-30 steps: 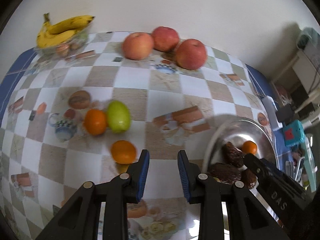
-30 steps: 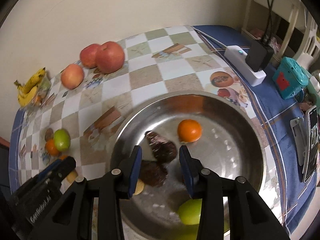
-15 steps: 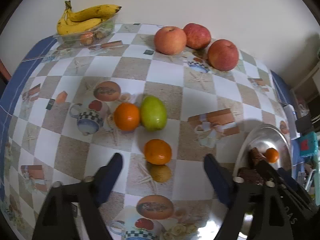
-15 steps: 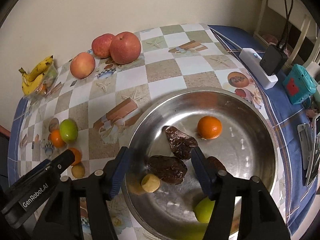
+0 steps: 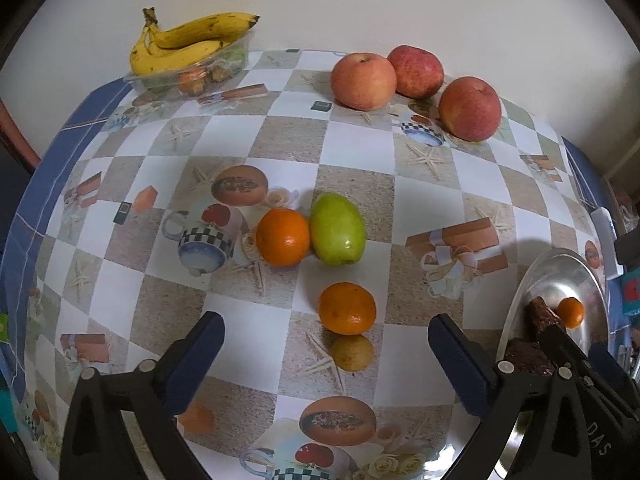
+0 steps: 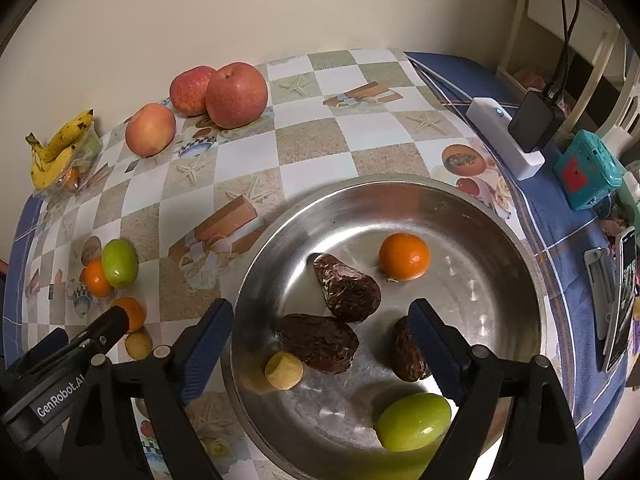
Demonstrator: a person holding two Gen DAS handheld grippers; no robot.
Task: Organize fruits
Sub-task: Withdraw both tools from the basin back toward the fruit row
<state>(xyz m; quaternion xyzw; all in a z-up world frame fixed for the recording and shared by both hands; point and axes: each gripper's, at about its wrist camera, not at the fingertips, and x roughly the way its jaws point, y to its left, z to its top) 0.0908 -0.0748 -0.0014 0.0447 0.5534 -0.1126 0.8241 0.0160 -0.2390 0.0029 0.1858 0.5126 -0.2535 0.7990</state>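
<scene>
Steel bowl (image 6: 532, 280) sits at right on the checkered tablecloth (image 5: 280, 140), holding an orange, a green fruit and dark wrinkled pieces, dates probably. Three apples (image 5: 362, 80) sit loose by the wall. Left gripper (image 5: 324, 350) is spread wide, empty, aimed at the near orange (image 5: 347, 308). Right gripper (image 6: 320, 334) gapes empty over the bowl. Risk: small yellow fruit (image 5: 353, 353) touches that orange; a closing finger may knock it rolling.

The checked tablecloth (image 5: 352, 148) is viewed obliquely from above by both wrist cameras, with the steel bowl (image 6: 516, 240), apples and bananas shared.
</scene>
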